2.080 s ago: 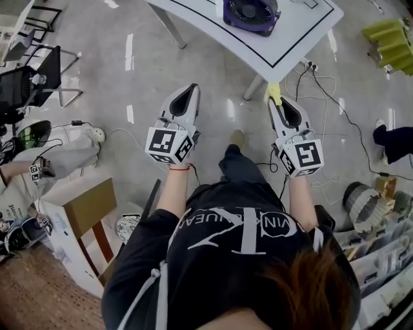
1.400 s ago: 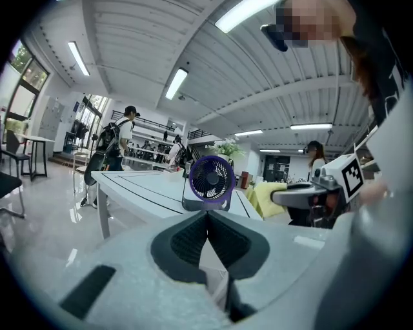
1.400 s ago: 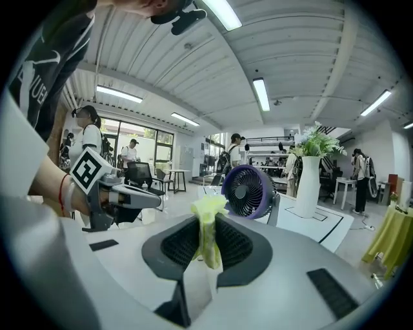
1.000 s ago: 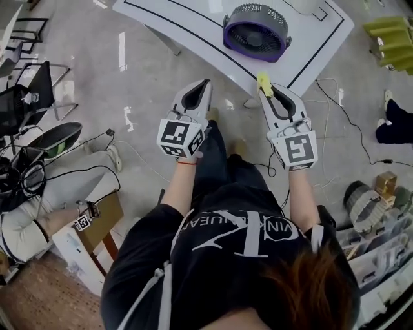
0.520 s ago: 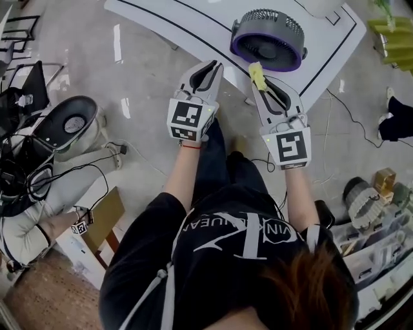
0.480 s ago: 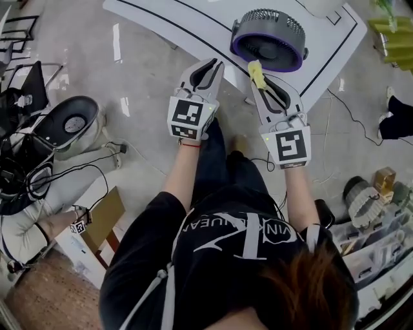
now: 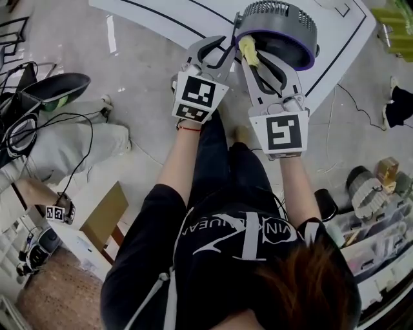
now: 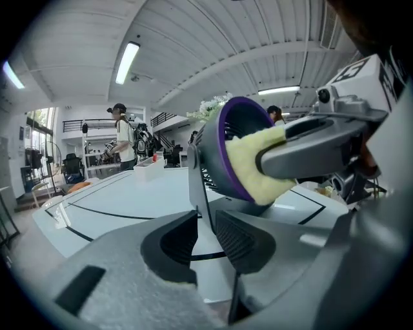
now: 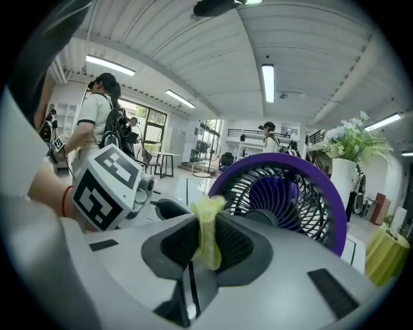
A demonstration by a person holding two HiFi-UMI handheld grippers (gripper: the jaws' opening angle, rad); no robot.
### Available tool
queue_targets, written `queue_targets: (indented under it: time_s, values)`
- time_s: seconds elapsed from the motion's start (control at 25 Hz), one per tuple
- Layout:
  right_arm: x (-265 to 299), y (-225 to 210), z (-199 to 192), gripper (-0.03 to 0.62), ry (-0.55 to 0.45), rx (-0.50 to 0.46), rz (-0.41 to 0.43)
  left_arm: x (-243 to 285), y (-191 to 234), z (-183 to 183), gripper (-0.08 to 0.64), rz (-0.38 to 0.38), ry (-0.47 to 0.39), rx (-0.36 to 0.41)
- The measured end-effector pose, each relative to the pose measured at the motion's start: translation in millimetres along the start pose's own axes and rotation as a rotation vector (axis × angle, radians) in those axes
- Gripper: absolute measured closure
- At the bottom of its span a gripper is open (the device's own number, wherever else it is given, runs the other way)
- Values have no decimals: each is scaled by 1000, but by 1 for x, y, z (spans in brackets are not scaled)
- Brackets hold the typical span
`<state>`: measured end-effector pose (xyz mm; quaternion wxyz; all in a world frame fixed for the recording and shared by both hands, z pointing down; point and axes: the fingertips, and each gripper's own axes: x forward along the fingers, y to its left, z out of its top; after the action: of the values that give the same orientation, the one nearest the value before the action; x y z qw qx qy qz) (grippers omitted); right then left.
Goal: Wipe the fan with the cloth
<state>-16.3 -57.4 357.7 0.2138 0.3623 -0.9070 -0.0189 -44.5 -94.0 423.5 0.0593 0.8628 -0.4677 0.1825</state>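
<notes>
To my left the floor [image 7: 148, 97] carries cables [image 7: 14, 132] and a seated person's legs [image 7: 71, 145], close by my side. The counter [image 7: 161, 16] runs its black-lined near edge slantwise to a corner just below the fan. Left of the fan the top spreads broad and white, with a small tray [image 8: 151, 169] far back.

My left gripper [image 8: 205, 222] reaches over that edge. Its jaws have just been opening and stand a narrow way apart, and the fan's grey stand [image 8: 195, 180] shows in the gap, not pinched.

The fan [image 7: 277, 32] stands near the corner, its purple-rimmed face turned towards my right gripper [image 7: 251, 61]. That gripper lies just beside the left one, jaws closed on the yellow cloth [image 9: 206, 235], whose free end lies against the left side of the rim.

Right of the fan a narrower strip of counter reaches the far edge. Beyond it stand a vase [image 9: 342, 187] and a yellow object [image 9: 385, 254].
</notes>
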Motion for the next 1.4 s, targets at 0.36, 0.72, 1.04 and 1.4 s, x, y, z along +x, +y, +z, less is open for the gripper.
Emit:
queue_targets:
  time_s: [0.36, 0.72, 1.04, 1.4]
  values:
    - [0, -7, 14, 526, -14, -76, -75, 9, -6, -5, 503, 11, 37, 42]
    - [-36, -3, 45, 528, -65, -136, -139, -20, -16, 3, 503, 40, 33, 61]
    - [-21, -29, 39, 531, -80, -191, -196, 11, 0, -4, 503, 19, 42, 51]
    - [-41, -43, 39, 532, -79, -307, -279, 7, -2, -3, 505, 23, 42, 47]
